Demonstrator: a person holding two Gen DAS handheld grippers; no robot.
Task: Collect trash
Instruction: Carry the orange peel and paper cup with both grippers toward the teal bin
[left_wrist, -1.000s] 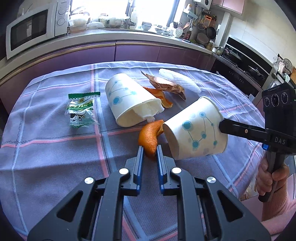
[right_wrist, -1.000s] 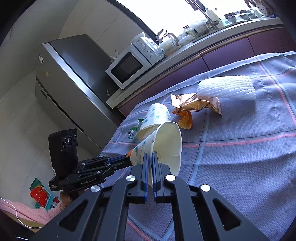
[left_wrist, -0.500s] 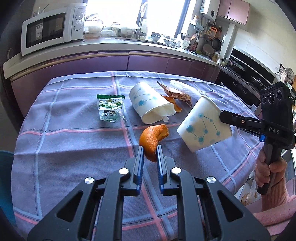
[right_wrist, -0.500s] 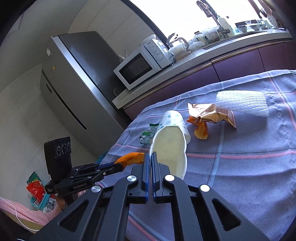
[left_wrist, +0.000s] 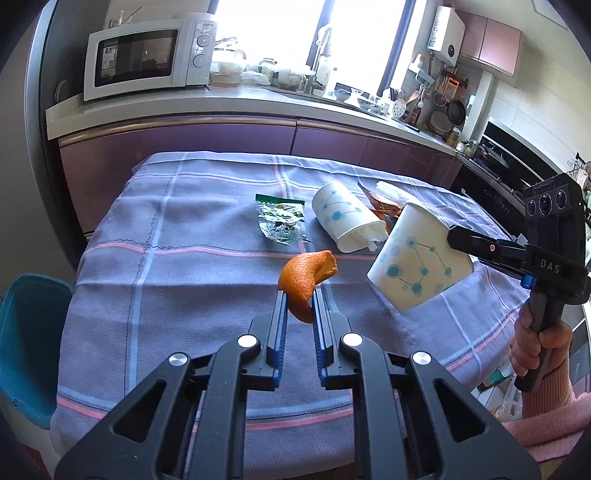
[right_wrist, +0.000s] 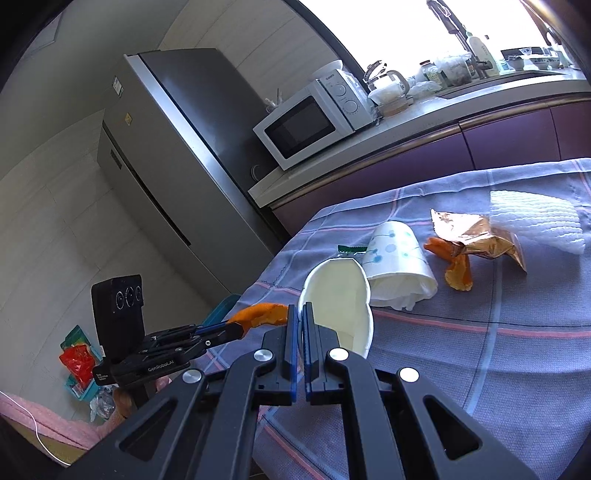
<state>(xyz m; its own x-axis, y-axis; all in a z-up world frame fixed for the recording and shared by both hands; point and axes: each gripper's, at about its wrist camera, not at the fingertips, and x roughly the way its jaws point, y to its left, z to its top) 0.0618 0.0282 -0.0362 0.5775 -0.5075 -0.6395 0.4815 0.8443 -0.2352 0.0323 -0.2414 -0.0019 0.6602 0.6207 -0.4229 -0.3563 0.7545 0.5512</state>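
Note:
My left gripper (left_wrist: 298, 295) is shut on an orange peel (left_wrist: 304, 277) and holds it above the near part of the table; the peel also shows in the right wrist view (right_wrist: 260, 314). My right gripper (right_wrist: 302, 310) is shut on the rim of a white paper cup with blue dots (right_wrist: 338, 291), held tilted in the air to the right of the peel (left_wrist: 417, 267). A second dotted cup (left_wrist: 341, 216) lies on its side on the purple cloth with a tissue in its mouth.
On the cloth lie a green wrapper (left_wrist: 281, 219), a gold foil wrapper (right_wrist: 476, 238), another orange peel (right_wrist: 456, 267) and a white foam net (right_wrist: 535, 218). A teal chair (left_wrist: 27, 343) stands at the table's left. Counter, microwave (left_wrist: 147, 55) and fridge (right_wrist: 173, 158) stand behind.
Both grippers have risen and pulled back from the table. The peel and the held cup have gone up with them, and the cup's mouth has tilted more upward.

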